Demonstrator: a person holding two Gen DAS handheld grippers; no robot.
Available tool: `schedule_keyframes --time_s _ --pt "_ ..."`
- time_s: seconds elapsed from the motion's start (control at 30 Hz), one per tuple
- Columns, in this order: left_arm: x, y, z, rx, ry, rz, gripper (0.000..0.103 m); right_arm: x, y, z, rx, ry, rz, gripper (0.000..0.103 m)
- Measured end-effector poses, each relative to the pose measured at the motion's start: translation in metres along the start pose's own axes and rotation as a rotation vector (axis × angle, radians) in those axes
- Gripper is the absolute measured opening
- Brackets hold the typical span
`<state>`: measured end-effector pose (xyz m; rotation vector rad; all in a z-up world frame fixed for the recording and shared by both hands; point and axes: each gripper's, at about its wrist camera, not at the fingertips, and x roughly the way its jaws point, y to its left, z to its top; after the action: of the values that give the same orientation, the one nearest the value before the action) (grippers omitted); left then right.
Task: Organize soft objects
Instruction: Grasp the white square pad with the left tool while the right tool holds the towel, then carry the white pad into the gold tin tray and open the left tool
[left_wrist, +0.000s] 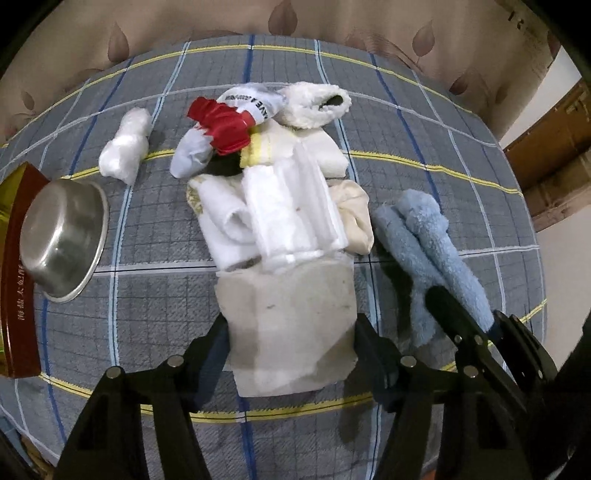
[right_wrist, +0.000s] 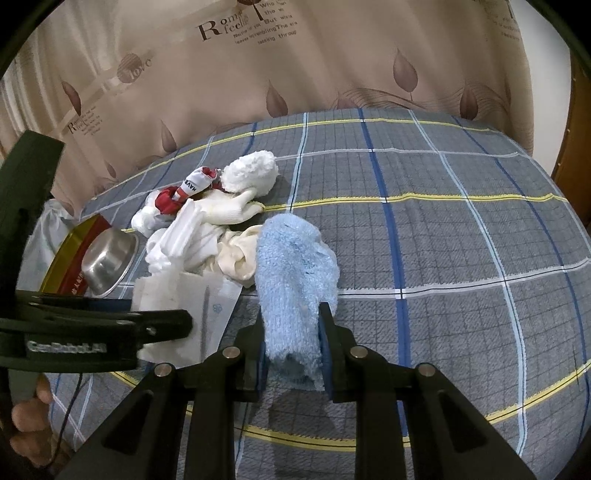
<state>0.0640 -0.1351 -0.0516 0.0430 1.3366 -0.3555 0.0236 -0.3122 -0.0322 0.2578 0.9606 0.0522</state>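
Blue towel sits pinched at its near end between your right gripper pads, trailing ahead beside the pile. Left gripper stands wide around the grey cloth; contact unclear. Next, likely: confirm that grip, then lift both clear.

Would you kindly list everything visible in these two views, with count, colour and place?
blue towel: one, light blue, right of pile, in right gripper
flat cloth: one, off-white, between left gripper's fingers
pile of soft items: several, white, cream, red, mid-bed
white bundle: one, left of pile
steel bowl: one, silver, on red tin
red tin: one, far left
plaid sheet: grey-blue
left gripper: black
right gripper: black
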Motion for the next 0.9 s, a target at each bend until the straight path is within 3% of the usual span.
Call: schedule_keyframes --time_s 0.57,0.77,0.9 --pt "-0.051 0.02 -0.018 0.065 -0.019 -0.009 0.066 -0.006 -0.002 0.001 0.001 -0.038 -0.02 0.021" --pt "-0.082 0.064 -0.017 0.03 -0.063 0.045 0.066 -0.008 -0.001 0.001 0.004 -0.05 -0.028 0.021" --pt "-0.108 0.112 -0.013 -0.03 -0.112 0.121 0.066 -0.009 0.0 0.0 0.001 -0.058 -0.035 0.021"
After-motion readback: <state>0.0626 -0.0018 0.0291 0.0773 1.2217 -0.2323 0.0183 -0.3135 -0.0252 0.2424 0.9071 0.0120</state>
